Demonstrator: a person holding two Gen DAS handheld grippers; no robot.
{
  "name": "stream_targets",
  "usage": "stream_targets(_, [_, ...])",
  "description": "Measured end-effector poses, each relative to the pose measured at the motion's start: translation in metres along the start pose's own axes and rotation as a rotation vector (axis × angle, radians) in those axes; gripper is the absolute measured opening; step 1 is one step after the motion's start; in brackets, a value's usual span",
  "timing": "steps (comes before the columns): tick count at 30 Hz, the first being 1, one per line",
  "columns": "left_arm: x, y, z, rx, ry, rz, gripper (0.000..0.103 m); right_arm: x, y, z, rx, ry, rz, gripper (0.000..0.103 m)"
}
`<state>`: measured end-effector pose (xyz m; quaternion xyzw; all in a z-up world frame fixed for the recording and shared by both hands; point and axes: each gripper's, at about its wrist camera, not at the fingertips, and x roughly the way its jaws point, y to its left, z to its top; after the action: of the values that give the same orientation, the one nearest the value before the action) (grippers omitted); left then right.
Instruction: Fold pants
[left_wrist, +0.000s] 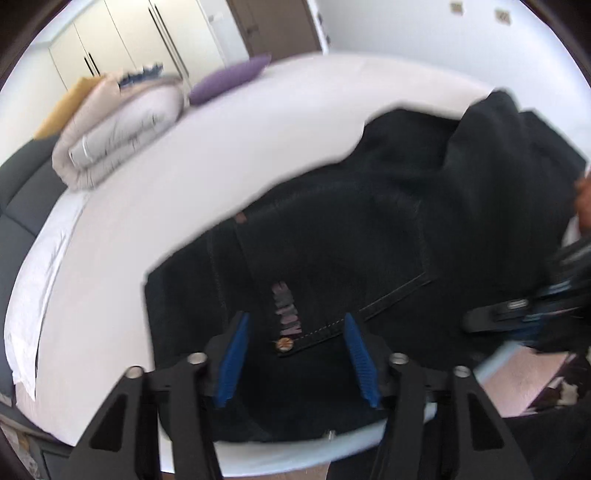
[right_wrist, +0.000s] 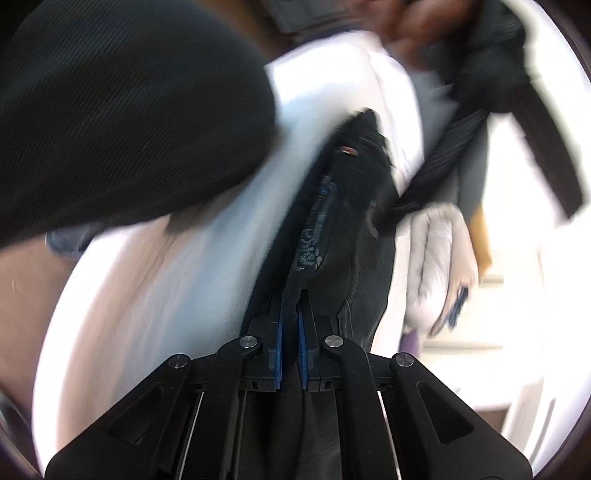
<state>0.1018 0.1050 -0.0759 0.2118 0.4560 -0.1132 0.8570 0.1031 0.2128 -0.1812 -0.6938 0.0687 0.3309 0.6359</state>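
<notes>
The black pants (left_wrist: 369, 221) lie spread on the white bed (left_wrist: 184, 206), waistband end nearest the left gripper (left_wrist: 295, 354), with a back pocket, a small brand patch and a copper rivet showing just ahead of its tips. That gripper hangs above the cloth, pointing steeply down at it, its 2 blue pads (left_wrist: 232, 362) standing well apart with nothing pinched between them; the denim shows in the gap but the pads do not press on it. In the right wrist view the right gripper (right_wrist: 290, 321) has its 2 blue pads close together, a narrow slot left between them, and a fold of the pants (right_wrist: 354, 221) runs up out of that slot, so the jaws are clamped on the fabric edge. The cloth rises from those tips as a dark ridge across the sheet. The right gripper tilts moderately downward. At the far right of the left view, the right gripper's dark body rests against the pants, with a bit of a hand behind it. A folded pale duvet (left_wrist: 118, 129) and a purple cushion (left_wrist: 229, 79) sit well apart from the pants.
</notes>
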Motion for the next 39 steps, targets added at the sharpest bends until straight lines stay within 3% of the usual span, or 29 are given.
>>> stream_targets(1, [0.015,-0.001,0.000,-0.023,0.037,-0.007,0.052,-0.004,-0.006,-0.002,0.087,0.005,0.004,0.015])
stream_targets(2, [0.019,0.003,0.002,-0.074,0.021,-0.019,0.052,-0.010,-0.016,-0.007,0.199,0.011,0.013,0.026])
stream_targets(3, [0.021,0.009,0.003,-0.130,0.023,-0.036,0.052,-0.019,-0.027,-0.015,0.322,0.014,0.027,0.050])
stream_targets(5, [0.022,0.012,0.004,-0.163,0.033,-0.040,0.053,-0.050,-0.047,-0.048,0.633,-0.010,0.077,0.082])
stream_targets(8, [0.026,0.013,0.007,-0.176,0.056,-0.033,0.054,-0.078,-0.079,-0.129,1.103,-0.016,0.124,0.082])
stream_targets(10, [0.030,0.017,0.012,-0.204,0.084,-0.048,0.054,-0.093,-0.092,-0.213,1.416,0.010,0.141,0.083])
stream_targets(12, [0.034,0.022,0.017,-0.220,0.107,-0.058,0.054,-0.107,-0.100,-0.293,1.631,0.020,0.108,0.083])
stream_targets(15, [0.039,0.024,0.022,-0.222,0.122,-0.057,0.054,-0.140,-0.101,-0.400,1.833,0.016,0.008,0.083])
stream_targets(18, [0.041,0.031,0.023,-0.239,0.126,-0.057,0.054,-0.154,-0.106,-0.489,1.903,0.032,-0.039,0.083])
stream_targets(22, [0.044,0.030,0.025,-0.254,0.138,-0.041,0.055,-0.133,-0.104,-0.578,1.930,0.095,0.017,0.083])
stream_targets(26, [0.046,0.028,0.027,-0.258,0.154,-0.036,0.055,-0.095,-0.093,-0.620,1.928,0.155,0.122,0.082])
stream_targets(28, [0.045,0.027,0.029,-0.262,0.158,-0.036,0.055,-0.071,-0.084,-0.623,1.918,0.179,0.203,0.081])
stream_targets(29, [0.046,0.028,0.030,-0.266,0.159,-0.036,0.055,-0.057,-0.079,-0.623,1.913,0.194,0.250,0.076])
stream_targets(31, [0.047,0.029,0.028,-0.269,0.159,-0.034,0.055,-0.035,-0.065,-0.605,1.892,0.213,0.287,0.049])
stream_targets(32, [0.047,0.030,0.029,-0.271,0.158,-0.032,0.055,-0.033,-0.065,-0.606,1.890,0.203,0.303,0.021])
stream_targets(35, [0.048,0.031,0.029,-0.275,0.148,-0.027,0.055,-0.045,-0.070,-0.602,1.881,0.187,0.309,0.004])
stream_targets(39, [0.052,0.034,0.025,-0.279,0.138,-0.033,0.056,-0.077,-0.091,-0.597,1.975,0.186,0.370,0.003])
